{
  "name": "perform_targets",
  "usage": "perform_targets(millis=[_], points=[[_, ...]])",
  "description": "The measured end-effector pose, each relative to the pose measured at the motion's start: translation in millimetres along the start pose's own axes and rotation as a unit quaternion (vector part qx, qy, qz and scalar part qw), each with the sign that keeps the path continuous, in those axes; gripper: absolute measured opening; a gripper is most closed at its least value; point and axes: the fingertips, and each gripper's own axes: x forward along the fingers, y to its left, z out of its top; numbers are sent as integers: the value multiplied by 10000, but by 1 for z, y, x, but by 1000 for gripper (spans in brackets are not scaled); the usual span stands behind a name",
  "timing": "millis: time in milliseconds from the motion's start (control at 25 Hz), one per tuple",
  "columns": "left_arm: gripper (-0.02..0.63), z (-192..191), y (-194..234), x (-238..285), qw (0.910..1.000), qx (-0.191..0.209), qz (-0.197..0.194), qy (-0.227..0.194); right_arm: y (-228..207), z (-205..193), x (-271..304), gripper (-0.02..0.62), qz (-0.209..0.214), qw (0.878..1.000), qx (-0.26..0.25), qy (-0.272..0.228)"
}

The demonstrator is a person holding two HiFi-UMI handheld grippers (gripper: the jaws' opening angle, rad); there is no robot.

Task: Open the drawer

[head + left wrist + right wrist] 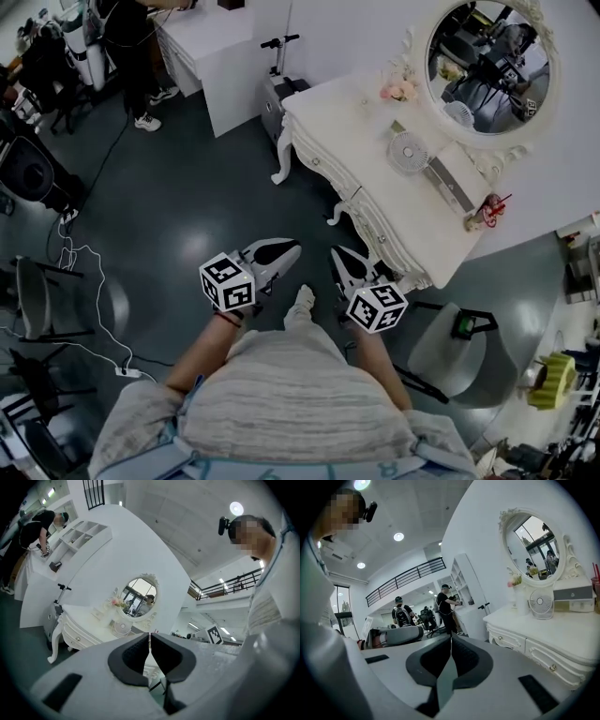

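Note:
A white dressing table (370, 122) stands against the wall, with drawer fronts (375, 228) along its carved near side. The right gripper view shows two drawers (553, 660) with small knobs; the left gripper view shows one (77, 637) at the table's left end. My left gripper (292, 247) and right gripper (337, 253) are side by side over the dark floor, a short way from the table's front. The left gripper (150, 637) has its pads together and holds nothing. The right gripper (451, 639) is shut and empty too.
On the table top are an oval mirror (487, 66), a small fan (408, 152), a grey box (448, 183), a cup with straws (487, 211) and flowers (398, 91). A grey chair (450, 352) stands to my right. A person (131, 47) works at a white counter behind; cables (84, 281) lie on the floor.

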Motion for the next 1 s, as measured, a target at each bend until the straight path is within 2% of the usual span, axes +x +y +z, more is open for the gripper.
perform_targets(millis=[280,680,1000], points=[[17,23,40,62,9998,-27,172,74,-58,40,37,11,177,9998,-4,74],[17,35,74,129,9990,53,378,223,-124,74,63,11,391,9992,60,7],[15,25,90,156,9980,80,498,371,-154,70,66,11,421,9988,235,34]])
